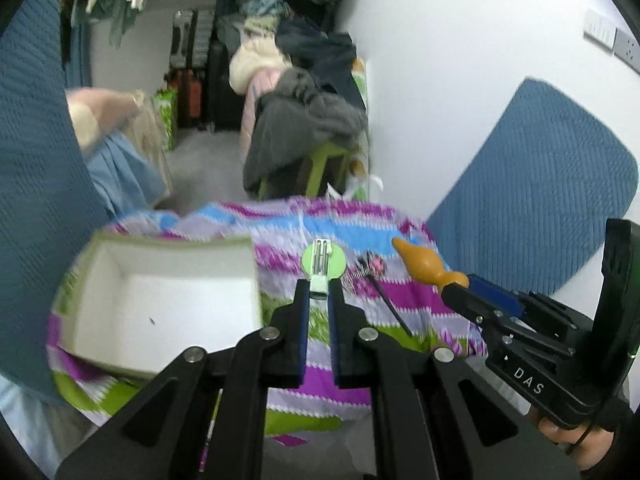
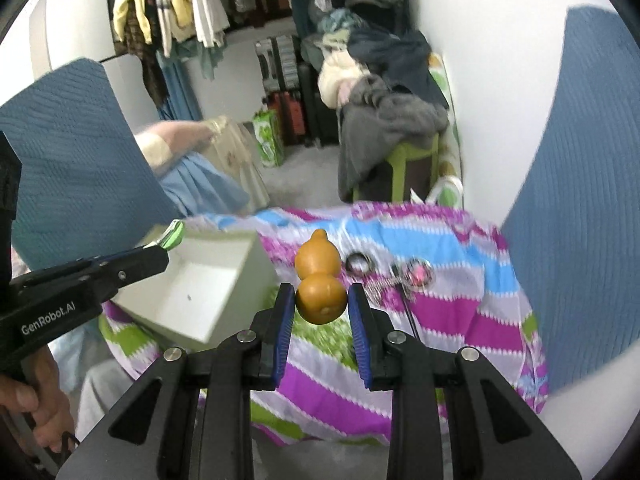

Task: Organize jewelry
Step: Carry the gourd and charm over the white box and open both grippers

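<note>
- Gripping a green hair clip [image 1: 320,268] in my left gripper [image 1: 319,300], above the striped cloth [image 1: 408,300].
- Right gripper [image 2: 321,312] clamps an orange gourd charm [image 2: 320,280].
- White box [image 1: 168,300] sits left; rings [image 2: 360,263], somewhat blurred, lie right.

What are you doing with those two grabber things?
A person is sorting jewelry on a striped cloth. The left gripper is shut on a green hair clip. The right gripper is shut on a little orange gourd. Both are held above the cloth, next to an open white box that looks empty. A ring and some other small trinkets lie on the cloth.
</note>
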Demonstrator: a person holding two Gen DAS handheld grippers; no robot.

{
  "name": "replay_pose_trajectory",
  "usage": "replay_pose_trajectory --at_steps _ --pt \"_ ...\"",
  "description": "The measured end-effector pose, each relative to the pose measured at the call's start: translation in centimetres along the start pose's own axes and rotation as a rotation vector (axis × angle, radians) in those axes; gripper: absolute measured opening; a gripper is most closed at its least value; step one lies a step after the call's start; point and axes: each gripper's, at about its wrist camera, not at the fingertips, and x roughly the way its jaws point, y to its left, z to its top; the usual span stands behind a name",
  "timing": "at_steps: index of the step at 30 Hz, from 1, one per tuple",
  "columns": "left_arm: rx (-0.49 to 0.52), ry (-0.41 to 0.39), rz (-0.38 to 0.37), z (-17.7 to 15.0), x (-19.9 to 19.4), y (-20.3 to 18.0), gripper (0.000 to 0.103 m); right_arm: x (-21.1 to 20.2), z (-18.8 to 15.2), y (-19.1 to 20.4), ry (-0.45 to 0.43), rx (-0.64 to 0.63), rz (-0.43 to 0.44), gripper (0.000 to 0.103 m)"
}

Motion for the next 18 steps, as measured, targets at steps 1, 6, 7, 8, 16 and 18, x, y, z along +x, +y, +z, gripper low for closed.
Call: replay_pose_trajectory --at_steps 1,6,7,8,16,18 --pt "0.004 -0.010 0.004 0.4 -0.3 0.1 0.009 -0.2 0.6 0.6 -0.012 -0.003 0.005 0.025" --pt "0.017 -0.050 0.016 2.3 -2.3 1.4 0.009 -1.1 2.6 2.5 -0.051 0.008 0.030 0.025" --pt "0.020 -0.059 0.025 2.6 -2.8 1.7 0.009 -1.2 3.0 2.9 -0.058 -0.005 0.043 0.025" --pt "0.017 -0.066 0.027 3.0 -3.1 2.1 0.009 -1.3 3.3 3.6 -0.064 -0.023 0.045 0.025" --pt "-0.014 -0.069 0.073 3.9 -3.7 6.5 0.009 1.0 4.4 6.7 -0.038 -0.046 0.077 0.025" --pt "-0.035 -0.058 0.088 3.4 -3.3 8.1 0.009 2.3 4.2 7.6 -0.010 -0.054 0.092 0.025"
